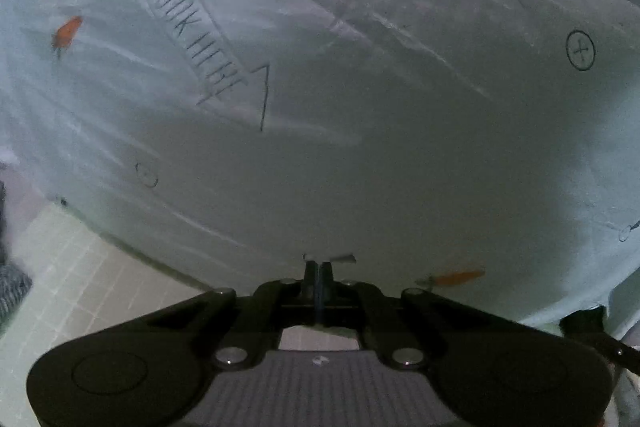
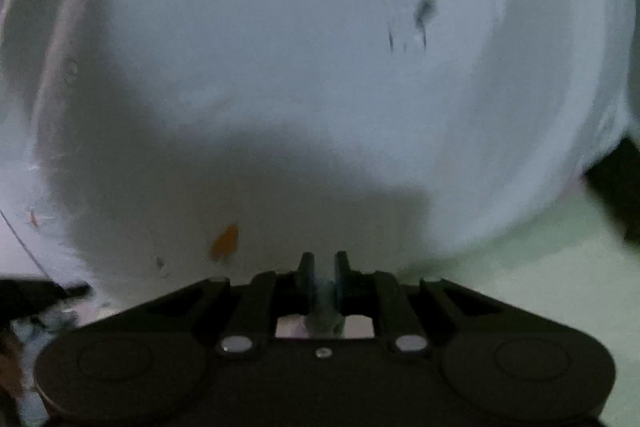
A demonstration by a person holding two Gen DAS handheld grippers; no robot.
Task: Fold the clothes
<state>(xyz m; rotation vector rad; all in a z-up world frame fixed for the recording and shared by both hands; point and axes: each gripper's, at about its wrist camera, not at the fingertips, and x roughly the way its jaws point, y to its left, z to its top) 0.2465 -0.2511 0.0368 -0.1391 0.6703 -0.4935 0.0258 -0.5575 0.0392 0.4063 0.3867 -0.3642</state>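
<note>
Gripping the pale garment (image 1: 360, 155), both claws, left (image 1: 319, 269) and right (image 2: 322, 267), seemingly pinch its hem.

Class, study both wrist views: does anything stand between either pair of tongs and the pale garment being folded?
Nothing visible does. The left tongs are shut on the hem of the pale garment, and the right tongs are shut on a bunch of its cloth. The garment fills both views directly ahead.

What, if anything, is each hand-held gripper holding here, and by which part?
Both hold the pale printed garment by its near edge. The left hand-held gripper is shut on it, and the right hand-held gripper pinches a bunch of fabric.
</note>
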